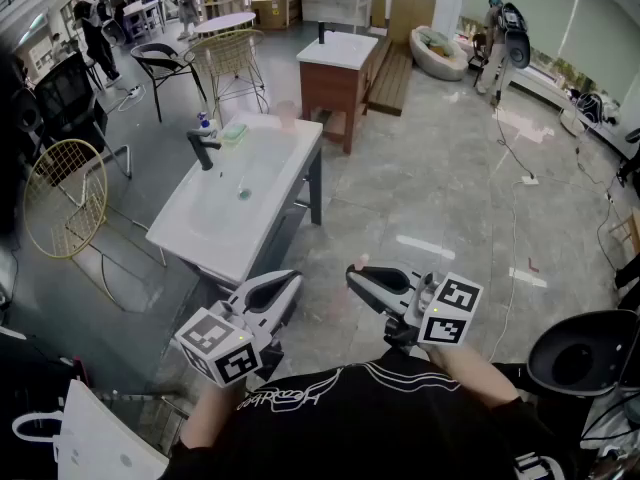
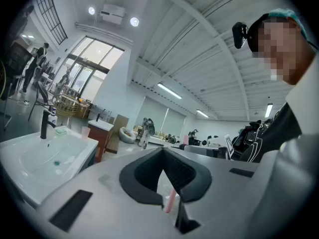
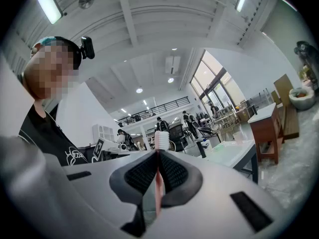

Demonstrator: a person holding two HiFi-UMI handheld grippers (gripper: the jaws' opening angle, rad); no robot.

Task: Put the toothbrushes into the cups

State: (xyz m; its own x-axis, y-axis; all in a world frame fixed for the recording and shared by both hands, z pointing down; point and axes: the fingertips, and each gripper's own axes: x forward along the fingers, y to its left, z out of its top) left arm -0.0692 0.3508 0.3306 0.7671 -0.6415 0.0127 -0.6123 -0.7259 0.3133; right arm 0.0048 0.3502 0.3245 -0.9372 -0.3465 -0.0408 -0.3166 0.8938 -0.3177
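A pale pink cup point(image 1: 287, 115) stands at the far corner of the white sink table point(image 1: 265, 223), well ahead of both grippers. I hold the grippers low and close to my body. In the right gripper view, my right gripper point(image 3: 159, 156) is shut on a toothbrush point(image 3: 160, 138) with a pink handle, its white bristles sticking up past the tips. In the left gripper view, my left gripper point(image 2: 164, 168) pinches the pink handle of another toothbrush point(image 2: 169, 201) deep between its pads. In the head view, the left gripper point(image 1: 290, 283) and right gripper point(image 1: 355, 273) point towards each other.
On the sink table are a black faucet point(image 1: 204, 148), a green soap dish point(image 1: 233, 133) and a small bottle point(image 1: 205, 123). Wire chairs point(image 1: 65, 198) stand to the left, and a brown cabinet point(image 1: 335, 78) stands beyond. People are working farther back in the hall.
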